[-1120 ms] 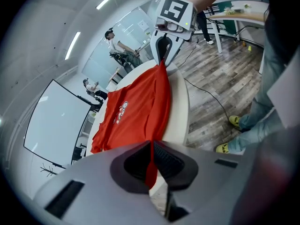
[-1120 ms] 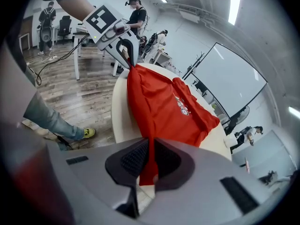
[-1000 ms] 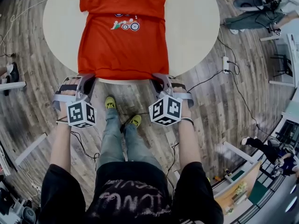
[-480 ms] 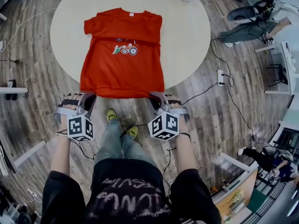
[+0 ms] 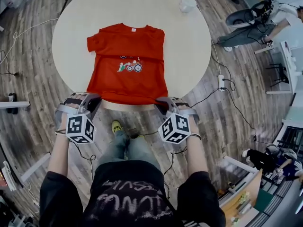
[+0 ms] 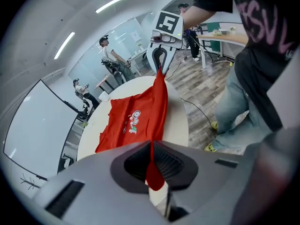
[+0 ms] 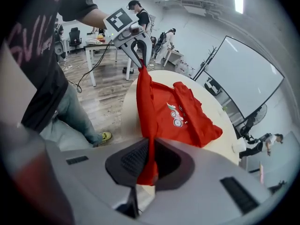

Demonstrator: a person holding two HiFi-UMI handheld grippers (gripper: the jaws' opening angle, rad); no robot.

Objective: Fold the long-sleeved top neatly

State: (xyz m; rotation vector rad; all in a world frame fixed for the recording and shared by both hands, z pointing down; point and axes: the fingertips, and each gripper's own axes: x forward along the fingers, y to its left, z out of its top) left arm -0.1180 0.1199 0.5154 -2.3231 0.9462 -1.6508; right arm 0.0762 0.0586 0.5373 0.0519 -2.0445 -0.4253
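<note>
Red-orange fabric all over this one: long-sleeved top (image 5: 127,65) laid flat and print side up on the round pale table (image 5: 189,46), collar (image 5: 133,30) at the far side, hem (image 5: 127,100) right at the near edge. Left gripper (image 5: 90,102) clamped on the left hem corner, right gripper (image 5: 163,103) clamped on the right one, a pinch of red cloth squeezed tight between each pair of jaws. Makes sense for a bottom-to-top fold, at a guess: grab both corners, keep the hem taut between them, carry it toward the collar without bunching. Pose-wise: both forearms (image 5: 60,150) stretched out roughly parallel, one at each end of the hem, grippers tipped steeply down toward the table edge, marker cubes (image 5: 79,128) facing up at the head camera. Hem corners drawn up a little off the table, rest of the top lying flat.
</note>
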